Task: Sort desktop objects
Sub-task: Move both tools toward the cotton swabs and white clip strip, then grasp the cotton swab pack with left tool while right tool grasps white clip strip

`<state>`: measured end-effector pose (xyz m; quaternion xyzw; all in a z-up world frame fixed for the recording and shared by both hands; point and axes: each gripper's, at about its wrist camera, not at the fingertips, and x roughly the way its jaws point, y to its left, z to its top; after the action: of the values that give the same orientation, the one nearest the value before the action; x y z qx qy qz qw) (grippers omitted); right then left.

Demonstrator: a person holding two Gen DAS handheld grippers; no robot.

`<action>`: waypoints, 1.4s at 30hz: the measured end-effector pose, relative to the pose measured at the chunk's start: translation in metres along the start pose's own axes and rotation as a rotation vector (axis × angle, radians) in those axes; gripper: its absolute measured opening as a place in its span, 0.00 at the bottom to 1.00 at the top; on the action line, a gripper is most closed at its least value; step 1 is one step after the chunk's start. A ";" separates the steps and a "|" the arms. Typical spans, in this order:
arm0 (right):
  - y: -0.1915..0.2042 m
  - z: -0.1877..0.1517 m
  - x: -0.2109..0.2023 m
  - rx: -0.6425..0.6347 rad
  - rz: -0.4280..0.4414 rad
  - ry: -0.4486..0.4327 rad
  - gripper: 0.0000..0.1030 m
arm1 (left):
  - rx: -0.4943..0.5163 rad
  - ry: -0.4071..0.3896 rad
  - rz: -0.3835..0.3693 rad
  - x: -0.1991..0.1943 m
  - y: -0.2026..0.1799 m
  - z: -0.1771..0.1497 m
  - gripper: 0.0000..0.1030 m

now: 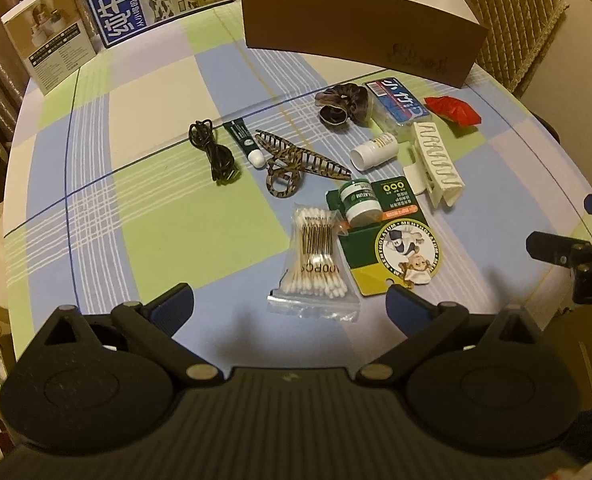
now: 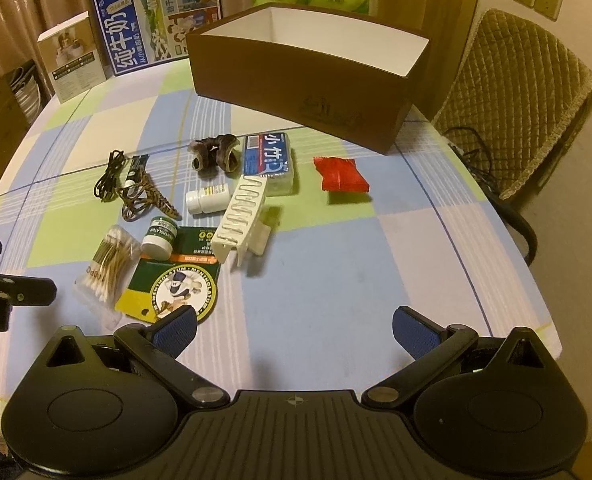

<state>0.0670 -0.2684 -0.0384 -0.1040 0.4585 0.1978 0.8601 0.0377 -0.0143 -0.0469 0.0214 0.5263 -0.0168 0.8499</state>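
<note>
Small items lie scattered on the checked tablecloth: a bag of cotton swabs (image 1: 315,256) (image 2: 108,260), a green Mentholatum card with a small jar (image 1: 387,232) (image 2: 176,276), a white hair claw (image 1: 435,160) (image 2: 242,216), a tortoiseshell hair claw (image 1: 296,160) (image 2: 146,198), a white pill bottle (image 1: 373,150) (image 2: 208,198), a black cable (image 1: 214,150) (image 2: 108,178), a red packet (image 1: 453,109) (image 2: 339,174). A brown open box (image 1: 355,20) (image 2: 307,80) stands behind them. My left gripper (image 1: 290,308) is open just short of the swab bag. My right gripper (image 2: 294,330) is open over bare cloth.
A dark scrunchie (image 2: 216,156), a blue floss box (image 2: 270,158) and a green tube (image 1: 244,140) lie among the items. A blue milk carton box (image 2: 156,20) and a small white box (image 2: 74,62) stand at the back left. A padded chair (image 2: 515,92) is on the right.
</note>
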 end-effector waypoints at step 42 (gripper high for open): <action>-0.028 0.031 0.055 0.075 0.085 0.077 0.98 | -0.002 0.017 -0.078 0.089 0.005 0.021 0.24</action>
<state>0.1296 -0.2692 -0.0665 -0.0597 0.5025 0.2127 0.8359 0.0966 -0.0107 -0.1165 0.0005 0.5339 -0.0492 0.8441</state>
